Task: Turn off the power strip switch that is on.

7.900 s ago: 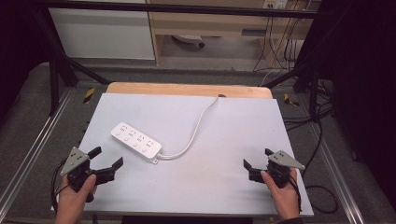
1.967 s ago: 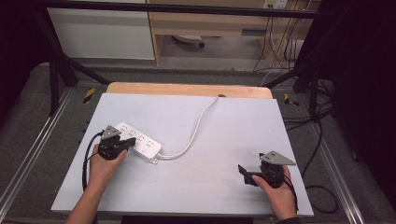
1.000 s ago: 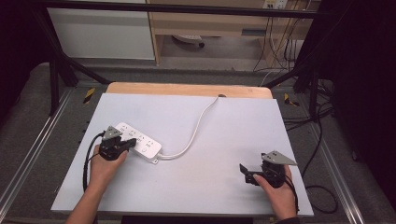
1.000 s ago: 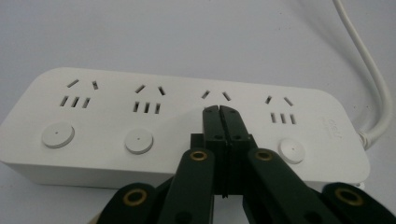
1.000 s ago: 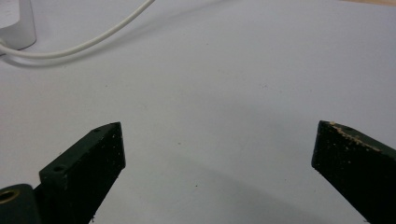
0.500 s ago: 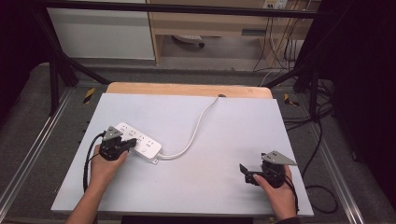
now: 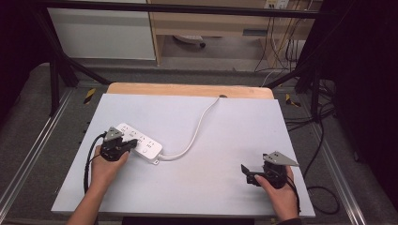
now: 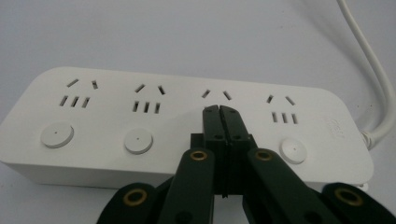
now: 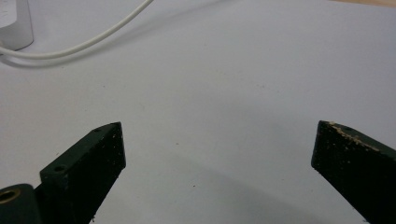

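Observation:
A white power strip (image 7: 143, 144) with several sockets and round buttons lies on the left half of the table; its white cable (image 7: 199, 129) curves to the far edge. My left gripper (image 7: 126, 145) is shut, jaws pressed together with nothing between them. In the left gripper view its tip (image 8: 219, 112) rests on the power strip (image 8: 140, 121), over the third socket from the left, between two round buttons. My right gripper (image 7: 245, 172) hovers open near the front right of the table; in the right gripper view its gripper (image 9: 219, 135) has bare table between wide-apart jaws.
The grey table top (image 7: 225, 140) has a wooden strip (image 7: 187, 89) at its far edge. Metal frame rails (image 7: 28, 154) run along both sides. The power strip's end (image 9: 16, 28) and the cable (image 9: 84, 42) show at the top left of the right gripper view.
My left gripper moved from the front left corner to the power strip and shut; over the last second it has stayed there. The right gripper shifted only slightly.

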Available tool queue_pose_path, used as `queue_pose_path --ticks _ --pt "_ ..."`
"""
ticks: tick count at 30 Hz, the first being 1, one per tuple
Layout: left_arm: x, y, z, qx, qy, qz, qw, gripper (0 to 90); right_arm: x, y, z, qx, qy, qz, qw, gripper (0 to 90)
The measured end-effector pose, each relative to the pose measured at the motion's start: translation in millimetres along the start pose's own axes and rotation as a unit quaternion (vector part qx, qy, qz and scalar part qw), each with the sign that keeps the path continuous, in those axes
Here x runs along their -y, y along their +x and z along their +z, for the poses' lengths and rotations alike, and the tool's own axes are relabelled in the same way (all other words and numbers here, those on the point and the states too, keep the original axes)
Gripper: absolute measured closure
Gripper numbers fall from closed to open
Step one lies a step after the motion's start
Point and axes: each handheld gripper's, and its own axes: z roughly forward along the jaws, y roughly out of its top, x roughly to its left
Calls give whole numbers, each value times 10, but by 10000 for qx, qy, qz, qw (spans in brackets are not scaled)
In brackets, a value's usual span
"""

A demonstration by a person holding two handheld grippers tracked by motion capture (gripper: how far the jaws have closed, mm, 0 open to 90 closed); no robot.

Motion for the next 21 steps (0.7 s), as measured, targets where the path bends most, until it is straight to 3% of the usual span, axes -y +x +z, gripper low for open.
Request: queue_pose_path --ticks 21 --pt "0 8 1 18 -5 -46 10000 900 2 0 -6 10 -1 1 10000 39"
